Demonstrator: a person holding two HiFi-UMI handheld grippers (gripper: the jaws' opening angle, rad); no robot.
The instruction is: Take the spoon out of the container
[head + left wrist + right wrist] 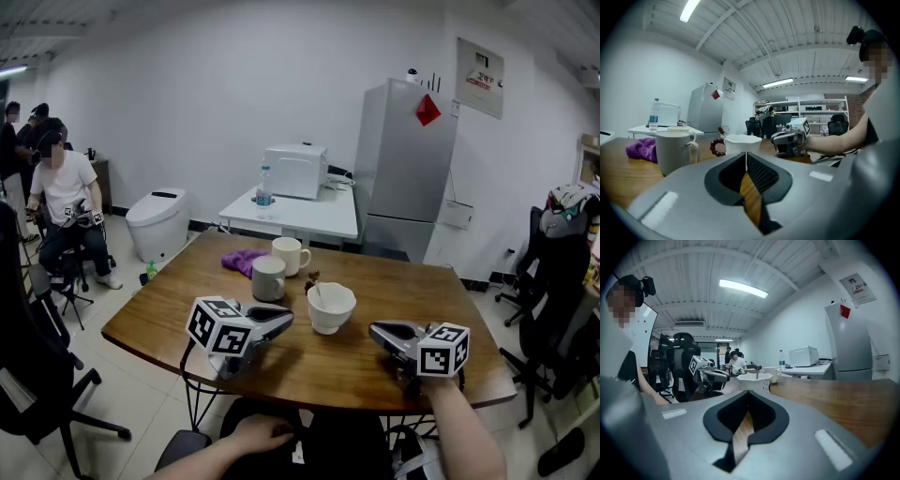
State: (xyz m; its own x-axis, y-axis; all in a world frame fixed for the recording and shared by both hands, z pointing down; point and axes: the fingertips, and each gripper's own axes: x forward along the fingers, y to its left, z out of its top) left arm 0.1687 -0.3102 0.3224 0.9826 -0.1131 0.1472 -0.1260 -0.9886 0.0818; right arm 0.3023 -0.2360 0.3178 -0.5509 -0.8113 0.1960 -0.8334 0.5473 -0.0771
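A white bowl [331, 307] stands on the wooden table [394, 281], and a spoon [319, 292] leans inside it with its handle up over the rim. My left gripper [281, 319] lies on the table left of the bowl, shut and empty, with no hand on it. My right gripper [375, 330] is held in a hand to the right of the bowl, also shut and empty. Both point at the bowl from a short distance. The bowl [740, 143] shows past the left gripper [746, 154]. From the right gripper [749, 392] I see the bowl [752, 382] and spoon handle [757, 374].
Behind the bowl stand a grey mug [268, 277] and a white mug [290, 255], with a purple cloth [244, 260] and brown beads [311, 278] beside them. A white side table [300, 214], a fridge [403, 169] and office chairs surround the table. A person sits at far left.
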